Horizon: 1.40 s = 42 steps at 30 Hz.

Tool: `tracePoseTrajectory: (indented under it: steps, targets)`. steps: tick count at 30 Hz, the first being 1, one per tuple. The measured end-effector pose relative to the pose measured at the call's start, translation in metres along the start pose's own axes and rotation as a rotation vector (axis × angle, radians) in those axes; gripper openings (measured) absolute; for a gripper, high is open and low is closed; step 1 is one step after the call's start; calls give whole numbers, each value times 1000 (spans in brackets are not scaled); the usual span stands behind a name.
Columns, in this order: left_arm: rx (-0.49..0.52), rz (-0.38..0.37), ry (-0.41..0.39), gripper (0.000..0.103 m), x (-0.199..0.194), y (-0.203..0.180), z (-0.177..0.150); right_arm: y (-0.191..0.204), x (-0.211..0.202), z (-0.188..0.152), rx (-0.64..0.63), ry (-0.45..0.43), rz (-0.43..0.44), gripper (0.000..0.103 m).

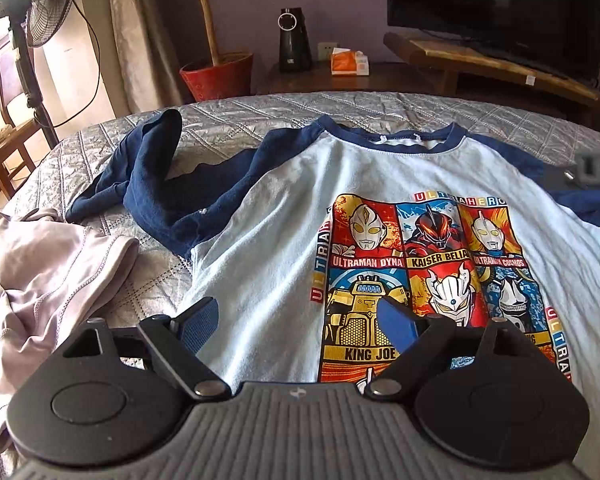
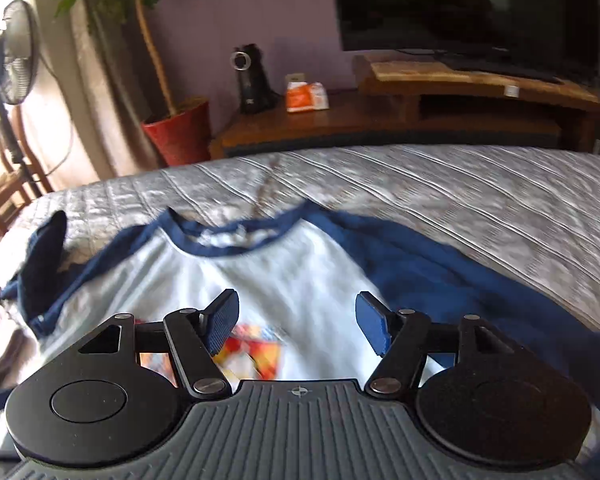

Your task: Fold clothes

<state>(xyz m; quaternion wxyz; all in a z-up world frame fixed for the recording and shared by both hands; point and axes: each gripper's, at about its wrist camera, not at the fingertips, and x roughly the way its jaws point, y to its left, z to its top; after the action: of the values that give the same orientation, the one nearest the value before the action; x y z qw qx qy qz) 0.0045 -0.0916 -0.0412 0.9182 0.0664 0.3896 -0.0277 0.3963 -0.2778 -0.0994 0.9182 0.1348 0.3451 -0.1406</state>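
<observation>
A light blue T-shirt [image 1: 284, 208] with navy sleeves and a bright cartoon print lies face up on the quilted bed [image 1: 236, 108]. Its left navy sleeve [image 1: 152, 184] is bunched and partly standing up. My left gripper [image 1: 298, 322] hovers open over the shirt's lower front, with nothing between its blue pads. In the right wrist view, which is blurred, the same shirt [image 2: 268, 264] lies below my right gripper [image 2: 296, 320], whose jaws stand apart and empty over the chest, beside the right navy sleeve [image 2: 440, 280]. The right gripper's body [image 1: 598, 166] shows at the left view's right edge.
A pale pink garment [image 1: 44, 280] lies crumpled on the bed at the left. Beyond the bed stand a red plant pot [image 1: 216, 76], a black speaker [image 1: 294, 40], an orange tissue box [image 1: 350, 63], a TV [image 1: 496, 4] on a wooden stand, and a fan [image 1: 48, 4].
</observation>
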Motion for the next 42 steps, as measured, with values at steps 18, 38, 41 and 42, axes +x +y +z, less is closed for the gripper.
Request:
tracePoseTrajectory:
  steps: [18,38,41,42]
  targets:
    - [26,21,-9,85,3,-6,2,-84,-65,-85,-95,95,-200,19]
    - [-134,79,-9,85,8,42,15,-29,-163,54,203,-460,558,17]
    - [-164,113,-26,85,9,53,18,-6,-121,7,224,-266,587,18]
    - [-173,122,-32,85,8,57,19,1,-106,-11,235,-196,606,18]
